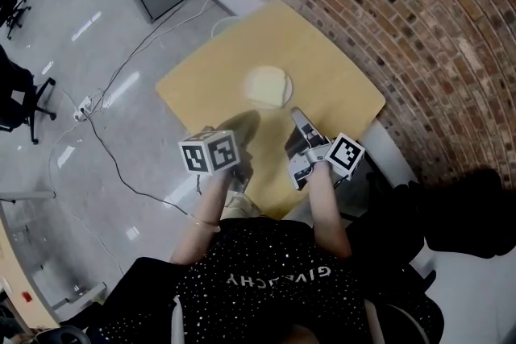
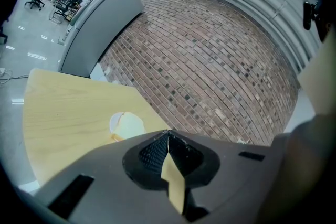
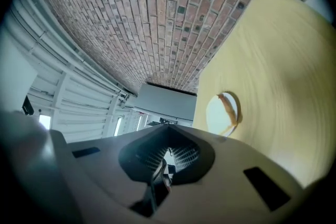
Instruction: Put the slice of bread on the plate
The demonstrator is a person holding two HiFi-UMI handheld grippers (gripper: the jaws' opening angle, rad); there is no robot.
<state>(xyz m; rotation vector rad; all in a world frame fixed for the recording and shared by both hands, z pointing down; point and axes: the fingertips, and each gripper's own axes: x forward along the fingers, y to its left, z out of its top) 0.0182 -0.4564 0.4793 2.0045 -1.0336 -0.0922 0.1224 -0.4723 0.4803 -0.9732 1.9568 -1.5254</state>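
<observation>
left hand-held gripper (image 2: pixel 168 136), bread (image 2: pixel 130 124) on plate (image 2: pixel 113 122)

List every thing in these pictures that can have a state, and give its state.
slice of bread: lying on the plate.
plate: on the table, carrying the slice of bread.
left gripper: jaws shut, apart from the plate.
right gripper: jaws shut, apart from the plate.
</observation>
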